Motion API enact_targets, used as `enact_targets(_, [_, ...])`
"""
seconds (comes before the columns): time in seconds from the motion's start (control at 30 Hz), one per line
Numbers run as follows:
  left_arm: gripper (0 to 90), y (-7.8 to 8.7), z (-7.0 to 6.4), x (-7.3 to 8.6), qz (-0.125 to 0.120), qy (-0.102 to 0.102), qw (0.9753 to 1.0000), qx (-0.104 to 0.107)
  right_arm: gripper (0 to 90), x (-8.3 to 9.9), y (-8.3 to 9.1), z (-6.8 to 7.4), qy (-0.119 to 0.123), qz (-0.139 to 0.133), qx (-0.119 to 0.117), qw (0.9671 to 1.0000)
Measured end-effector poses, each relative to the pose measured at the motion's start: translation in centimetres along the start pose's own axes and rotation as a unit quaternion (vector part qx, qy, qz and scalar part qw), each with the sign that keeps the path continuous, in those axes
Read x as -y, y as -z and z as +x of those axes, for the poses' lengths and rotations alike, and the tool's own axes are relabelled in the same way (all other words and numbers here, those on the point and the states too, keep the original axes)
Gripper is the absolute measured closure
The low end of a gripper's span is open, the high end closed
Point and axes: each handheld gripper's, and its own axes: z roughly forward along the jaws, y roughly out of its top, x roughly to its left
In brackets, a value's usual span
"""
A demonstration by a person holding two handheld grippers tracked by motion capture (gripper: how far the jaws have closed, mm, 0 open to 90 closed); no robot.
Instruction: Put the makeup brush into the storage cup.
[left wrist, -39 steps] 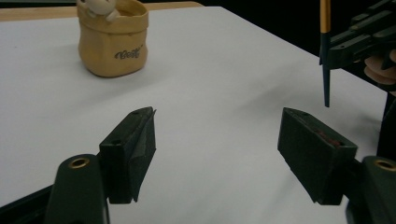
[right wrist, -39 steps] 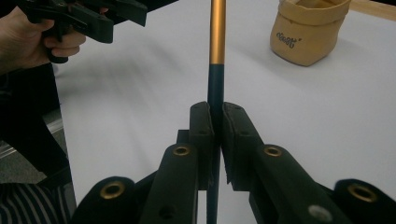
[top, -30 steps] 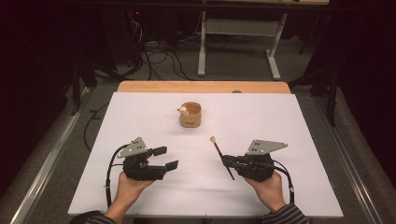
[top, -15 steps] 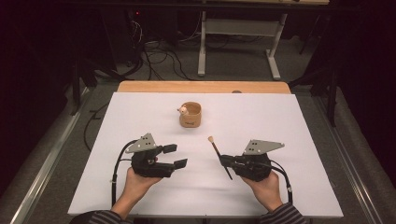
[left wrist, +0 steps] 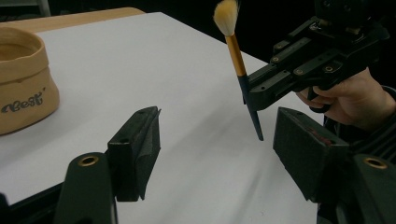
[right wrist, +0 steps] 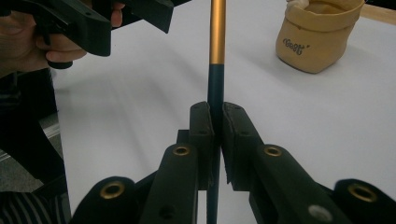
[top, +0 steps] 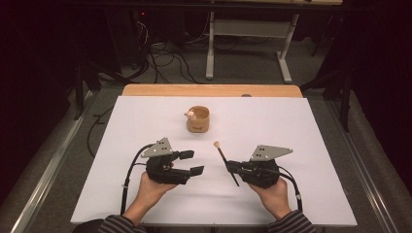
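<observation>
Right gripper (top: pixel 229 167): jaws clamped on brush (top: pixel 225 160) handle, bristles toward counter's (top: pixel 311 145) far edge. Left gripper (top: pixel 194 162): jaws apart, empty, near counter's front edge.

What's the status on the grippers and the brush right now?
Right gripper shut on brush, bristles up. Left gripper open, empty, facing it. Tan pouch stands beyond; nothing between.

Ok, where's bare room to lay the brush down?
Bare sheet runs right of the pouch to the edge; the left edge is bare too. It is tight between the left tongs and the right tongs, holding the brush.
</observation>
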Motion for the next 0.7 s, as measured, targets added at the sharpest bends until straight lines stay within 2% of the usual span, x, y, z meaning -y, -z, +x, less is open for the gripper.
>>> enact_targets(0.33, [31.5, -1.5, -0.4, -0.8, 0.002, -0.003, 0.9998, 0.02, 85.5, -0.2, -0.2, 0.1, 0.003, -0.005, -0.001, 1.0])
enact_targets(0.7, [33.2, -2.1, -0.4, -0.9, 0.003, -0.003, 0.9998, 0.021, 85.5, -0.4, -0.6, 0.5, 0.007, -0.004, -0.005, 0.9999])
